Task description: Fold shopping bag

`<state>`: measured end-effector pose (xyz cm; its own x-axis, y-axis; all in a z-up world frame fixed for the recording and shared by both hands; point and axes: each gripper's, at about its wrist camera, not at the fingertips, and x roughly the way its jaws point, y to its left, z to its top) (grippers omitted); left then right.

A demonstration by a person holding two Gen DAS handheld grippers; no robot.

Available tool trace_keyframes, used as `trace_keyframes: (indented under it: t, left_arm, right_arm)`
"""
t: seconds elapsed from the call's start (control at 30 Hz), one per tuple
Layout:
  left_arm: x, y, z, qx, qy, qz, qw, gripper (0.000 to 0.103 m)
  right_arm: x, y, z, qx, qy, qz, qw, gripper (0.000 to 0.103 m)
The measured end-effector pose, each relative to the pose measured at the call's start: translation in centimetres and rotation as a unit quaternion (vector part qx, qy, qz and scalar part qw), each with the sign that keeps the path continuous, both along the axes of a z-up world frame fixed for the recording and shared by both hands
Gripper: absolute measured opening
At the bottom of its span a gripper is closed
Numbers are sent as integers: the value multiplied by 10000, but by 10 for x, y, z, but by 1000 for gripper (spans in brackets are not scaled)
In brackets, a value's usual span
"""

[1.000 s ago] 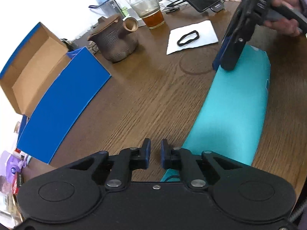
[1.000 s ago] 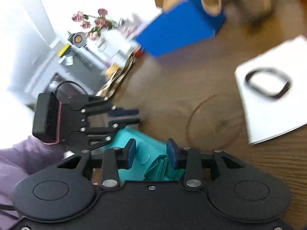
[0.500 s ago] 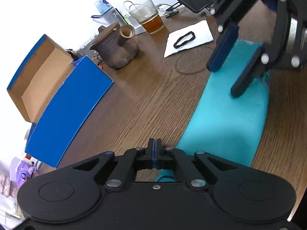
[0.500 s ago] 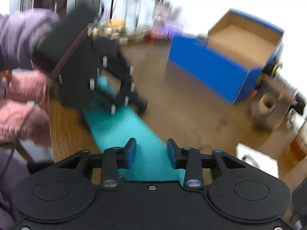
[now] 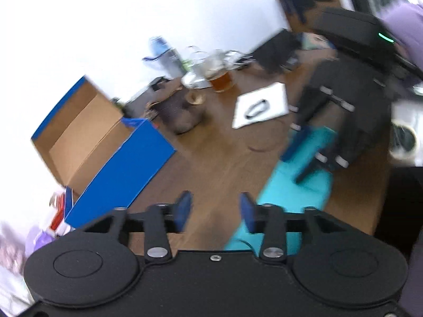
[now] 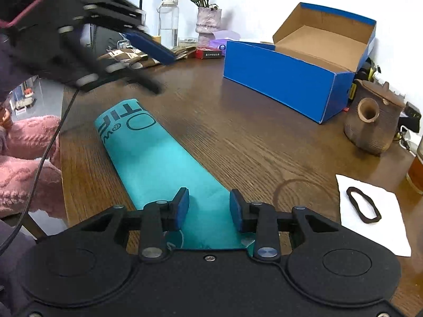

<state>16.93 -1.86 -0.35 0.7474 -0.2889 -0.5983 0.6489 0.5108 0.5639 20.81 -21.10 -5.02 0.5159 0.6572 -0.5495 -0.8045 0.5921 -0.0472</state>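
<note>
- Wood-grain bench (image 6: pixel 264 137) fills both views, with a white wall behind it
- Landmark: the teal shopping bag (image 6: pixel 158 163), lying flat on the bench as a long narrow folded strip, dark lettering at its far end in the right wrist view
- Right gripper (image 6: pixel 208 207) sits low over the near end of the bag; its jaws stand apart with the strip running between them, and whether they touch the fabric I cannot tell
- Left gripper (image 6: pixel 152 70) hangs above the bag's lettered end, clear of the cloth; its jaws are opening with nothing between them
- Blue shoebox (image 6: pixel 298 79), lid flap up, stands beyond the bag, well apart from it
- Brown ribbed teapot (image 6: pixel 372 124) sits right of the box, farther from the bag
- White paper (image 6: pixel 375 211) carrying a black band (image 6: pixel 363 204) lies right of the bag's near end
- Glass of tea (image 5: pixel 220 80) stands beyond the paper in the blurred left wrist view
- Pink fuzzy sleeve (image 6: pixel 29 158) shows at the bench edge left of the bag
</note>
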Motion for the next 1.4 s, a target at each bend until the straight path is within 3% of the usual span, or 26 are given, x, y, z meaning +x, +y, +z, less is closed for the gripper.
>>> trace_keyframes:
  t: [0.13, 0.23, 0.3, 0.5, 0.6, 0.73, 0.93, 1.03, 1.1, 1.17, 1.27, 1.37, 1.4]
  left_arm:
    - [-2, -17, -30, 491, 336, -228, 9980, 54]
    - [10, -20, -33, 375, 734, -167, 9965, 48]
    - [28, -17, -34, 115, 1511, -102, 9884, 46]
    - [41, -12, -36, 51, 1863, -220, 9822, 47]
    - [42, -11, -37, 67, 1877, -278, 9818, 47]
    - [37, -10, -37, 54, 1832, -306, 9826, 50]
    - [15, -33, -39, 697, 912, -698, 9909, 64]
    - [19, -46, -40, 923, 834, -799, 9890, 66]
    - [28, -51, -38, 980, 1054, -822, 9862, 56]
    - [30, -54, -41, 1095, 1013, -830, 9853, 29]
    - [33, -58, -54, 1351, 805, -760, 9846, 3]
    - [42, -55, -52, 1234, 1068, -759, 9837, 0]
    - [45, -54, -51, 1211, 1145, -788, 9829, 0]
  right_arm:
    - [0, -4, -1, 72, 67, 94, 9999, 36]
    - [-1, -6, -1, 119, 89, 107, 9998, 36]
    - [-6, -6, -1, 103, 27, 68, 9999, 36]
    - [-21, -18, 9, -23, -186, 177, 9997, 36]
    - [-21, -32, 15, -135, -49, 154, 9998, 36]
    - [-24, -39, 1, -83, -131, 147, 9998, 36]
    - [-31, -39, -5, 36, -212, 89, 9997, 36]
    - [-30, -40, -4, 121, -101, 67, 9999, 36]
    - [-29, -40, -3, 126, -35, 63, 9999, 36]
    - [-29, -41, -2, 144, 18, 62, 9999, 36]
    - [-35, -39, 4, 60, -43, 208, 9998, 40]
    - [-56, -30, 9, -383, -886, 649, 9932, 58]
    - [-62, -24, 11, -614, -1168, 796, 9881, 71]
